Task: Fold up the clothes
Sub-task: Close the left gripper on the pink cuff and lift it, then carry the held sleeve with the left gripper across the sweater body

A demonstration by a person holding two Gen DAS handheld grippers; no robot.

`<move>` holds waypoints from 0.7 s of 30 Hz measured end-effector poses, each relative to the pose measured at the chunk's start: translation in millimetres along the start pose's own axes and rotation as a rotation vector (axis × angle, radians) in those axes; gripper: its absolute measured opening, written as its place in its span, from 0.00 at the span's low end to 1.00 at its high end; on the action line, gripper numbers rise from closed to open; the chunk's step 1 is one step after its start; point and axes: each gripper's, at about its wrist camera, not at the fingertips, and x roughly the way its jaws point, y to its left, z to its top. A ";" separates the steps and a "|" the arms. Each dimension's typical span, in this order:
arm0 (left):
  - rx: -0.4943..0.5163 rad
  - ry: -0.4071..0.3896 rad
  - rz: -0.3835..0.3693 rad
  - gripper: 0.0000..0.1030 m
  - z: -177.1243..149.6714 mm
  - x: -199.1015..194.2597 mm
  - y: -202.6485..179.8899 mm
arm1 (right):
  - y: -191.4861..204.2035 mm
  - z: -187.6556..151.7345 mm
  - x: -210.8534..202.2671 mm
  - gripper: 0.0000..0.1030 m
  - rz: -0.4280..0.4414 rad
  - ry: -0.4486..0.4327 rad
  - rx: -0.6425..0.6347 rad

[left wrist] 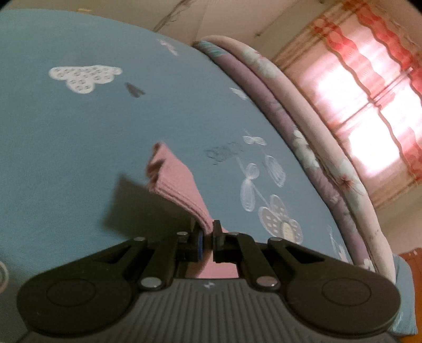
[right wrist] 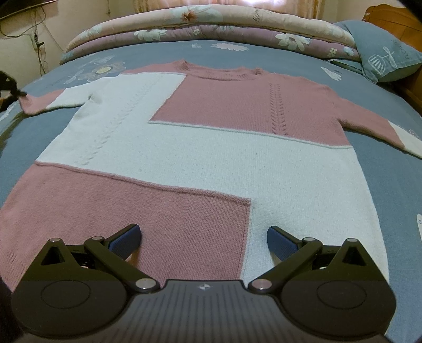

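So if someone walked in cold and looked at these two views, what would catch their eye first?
First, the big pink and white sweater, spread flat and face up across the blue bedsheet, filling the right wrist view. Next, the left claw, shut on the pink cuff of one sleeve and holding it off the sheet. The right claw hangs open over the sweater's bottom hem, and a glowing red curtain fills the left view's right edge.

Ahead of the open right black matt plastic claw [right wrist: 204,241] with ribbed blue pads lies a pink-and-white knitted wool-like sweater [right wrist: 211,147], soft and slightly fuzzy, on a smooth matt blue printed cotton bedsheet [right wrist: 390,190]. Beyond it, a padded floral quilt [right wrist: 211,29] and glossy wooden headboard [right wrist: 390,15].
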 end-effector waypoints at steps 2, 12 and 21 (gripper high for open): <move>0.043 -0.001 -0.004 0.03 -1.6 -2.3 -14.7 | -2.2 -0.3 -2.3 1.00 0.015 -0.009 0.006; 0.192 0.010 -0.070 0.03 -22.5 -13.3 -85.1 | -20.0 -1.7 -19.6 1.00 0.103 -0.069 0.078; 0.277 0.040 -0.176 0.03 -48.8 -27.5 -149.0 | -28.1 -2.7 -25.1 1.00 0.113 -0.083 0.097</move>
